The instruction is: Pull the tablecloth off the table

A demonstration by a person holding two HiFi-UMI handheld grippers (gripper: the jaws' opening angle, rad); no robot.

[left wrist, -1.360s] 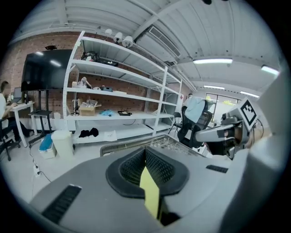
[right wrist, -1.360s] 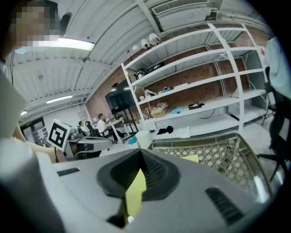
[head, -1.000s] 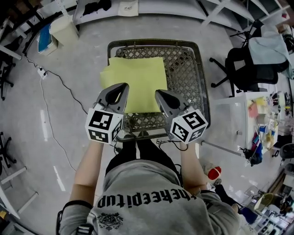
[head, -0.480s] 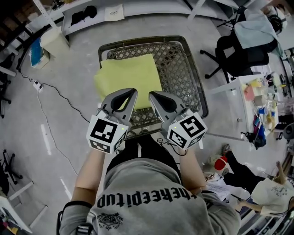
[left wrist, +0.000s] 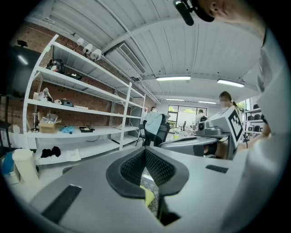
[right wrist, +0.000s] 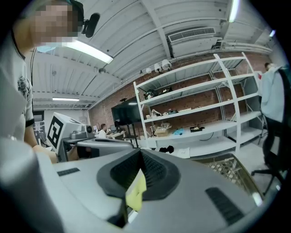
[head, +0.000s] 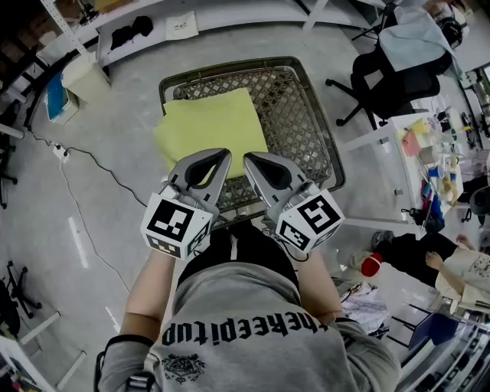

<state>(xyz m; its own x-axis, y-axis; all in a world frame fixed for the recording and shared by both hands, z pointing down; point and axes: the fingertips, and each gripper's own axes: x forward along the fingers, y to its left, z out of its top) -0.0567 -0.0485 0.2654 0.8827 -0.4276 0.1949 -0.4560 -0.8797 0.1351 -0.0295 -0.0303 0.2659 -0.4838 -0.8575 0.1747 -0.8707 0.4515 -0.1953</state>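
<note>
A yellow tablecloth lies on the left part of a metal mesh table, with its left edge over the table's rim. Both grippers sit side by side at the cloth's near edge. My left gripper is shut, and in the left gripper view a strip of yellow cloth shows between its pads. My right gripper is shut too. The right gripper view shows a fold of the tablecloth pinched between the pads.
A black office chair with a light jacket stands to the right of the table. Beside it is a cluttered white desk. White shelving runs along the back. A white bin and a power cable are on the floor at the left. A person sits at the right.
The two grippers have drawn closer together at the cloth's near edge. The head view has shifted, so table and cloth sit a little further left.
</note>
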